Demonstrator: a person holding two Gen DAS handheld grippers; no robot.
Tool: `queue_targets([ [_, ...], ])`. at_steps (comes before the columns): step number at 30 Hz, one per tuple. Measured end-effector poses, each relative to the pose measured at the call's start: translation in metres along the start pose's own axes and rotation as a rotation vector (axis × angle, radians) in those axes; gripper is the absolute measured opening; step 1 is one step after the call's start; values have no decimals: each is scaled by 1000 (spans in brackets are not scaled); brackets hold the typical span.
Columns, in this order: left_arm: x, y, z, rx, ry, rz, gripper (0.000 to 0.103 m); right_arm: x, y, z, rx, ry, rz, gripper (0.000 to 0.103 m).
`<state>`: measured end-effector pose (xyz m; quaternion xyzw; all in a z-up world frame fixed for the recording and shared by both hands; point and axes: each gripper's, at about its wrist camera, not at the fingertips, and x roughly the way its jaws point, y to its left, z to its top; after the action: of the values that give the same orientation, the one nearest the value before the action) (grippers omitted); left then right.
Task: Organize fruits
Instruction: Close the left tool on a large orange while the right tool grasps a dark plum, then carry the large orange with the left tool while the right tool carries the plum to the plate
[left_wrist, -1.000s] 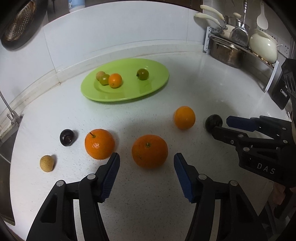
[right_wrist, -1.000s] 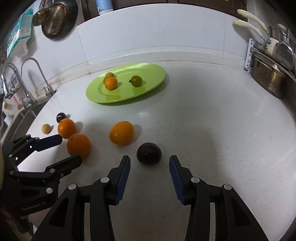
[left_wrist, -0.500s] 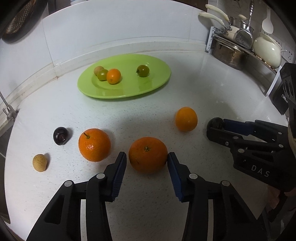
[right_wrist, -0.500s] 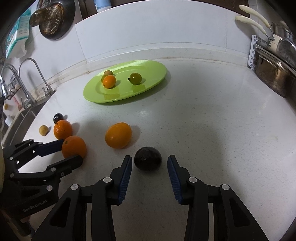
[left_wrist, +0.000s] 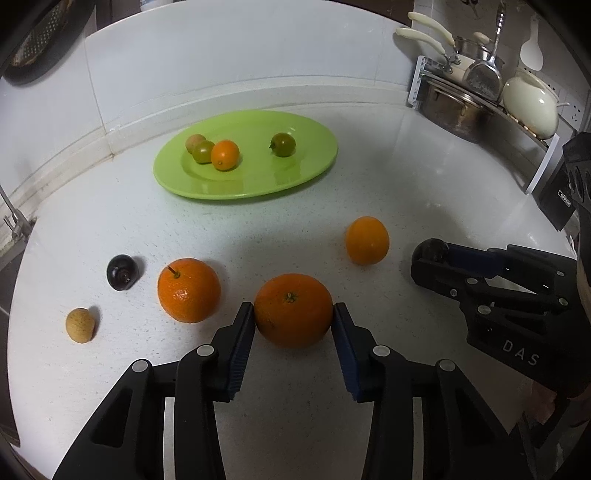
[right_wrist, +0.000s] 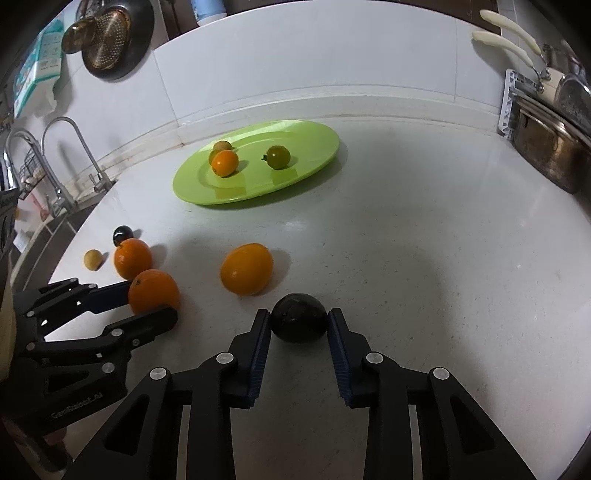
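Down on the white counter (left_wrist: 424, 177), the left gripper (left_wrist: 293, 314) had its blue pads against both sides of a large orange (left_wrist: 293, 309), the jaws closing on it while the fruit sat on the surface. The right gripper (right_wrist: 299, 320) was clamped on a dark avocado (right_wrist: 299, 322), pads touching each flank, the fruit likewise resting on the counter.

Just left of the held orange lay a stemmed orange (left_wrist: 189, 290), close to it but apart. Farther left sat a dark plum (left_wrist: 122, 272) and, nearer the counter's edge, a small tan fruit (left_wrist: 79, 325). Between the two grippers, a little farther back, lay a smaller smooth orange (left_wrist: 367, 240), apart from both.

Toward the back wall stood a green plate (left_wrist: 314, 162). On it a small orange fruit (left_wrist: 225, 155) touched a green tomato (left_wrist: 203, 151), with a pale brownish fruit (left_wrist: 195, 142) just behind them; a second green tomato (left_wrist: 283, 144) sat alone to their right.

At the far right a rack held a steel pot (left_wrist: 452, 109) and a cream pot (left_wrist: 530, 107). In the right wrist view a tap (right_wrist: 70, 155) stood at the left by the sink.
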<state>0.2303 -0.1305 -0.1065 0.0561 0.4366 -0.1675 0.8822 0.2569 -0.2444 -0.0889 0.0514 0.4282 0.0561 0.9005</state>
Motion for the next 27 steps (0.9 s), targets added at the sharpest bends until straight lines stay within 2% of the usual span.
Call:
queue_targets([
  [27,-70,22,20,48,-161,-7,41,-64,43,21,-15,-147,-8,33],
])
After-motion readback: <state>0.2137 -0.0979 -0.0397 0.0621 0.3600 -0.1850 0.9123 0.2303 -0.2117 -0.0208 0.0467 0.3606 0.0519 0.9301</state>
